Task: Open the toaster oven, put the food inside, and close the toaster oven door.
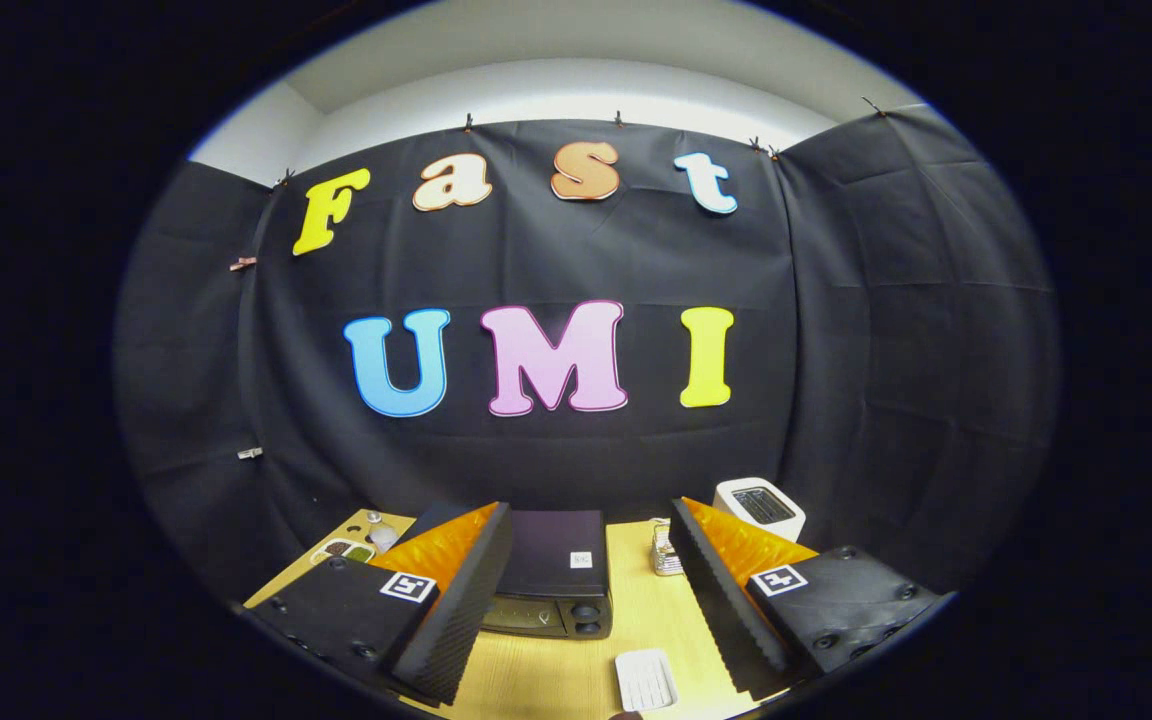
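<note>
1. The jaws (591,590) are spread wide, with nothing between the two fingers, and they hang well above the wooden surface (651,610).
2. The toaster oven (554,582) is a dark box standing just ahead of the fingers, between them and a little toward the left one. From this high angle I see mostly its top and a narrow strip of the front with two knobs. The door looks shut, but the handle is hard to make out.
3. A small white ridged tray (645,680) lies on the surface nearer than the oven, between the fingers. Whether food is on it I cannot tell (it looks bare).
4. This scene fits two stages: a door that is to be opened with the food waiting somewhere outside, or a door shut again with the food inside. The picture does not settle which one, so I give only general care.
5. For any work at the door, I judge it better to come lower and face the front squarely, so the handle is seen before the fingers touch it.
6. Things to keep away from: a white toaster (762,506) beyond the right finger, a small metal rack (666,552) beside the oven, and a little dish (344,550) beyond the left finger.
</note>
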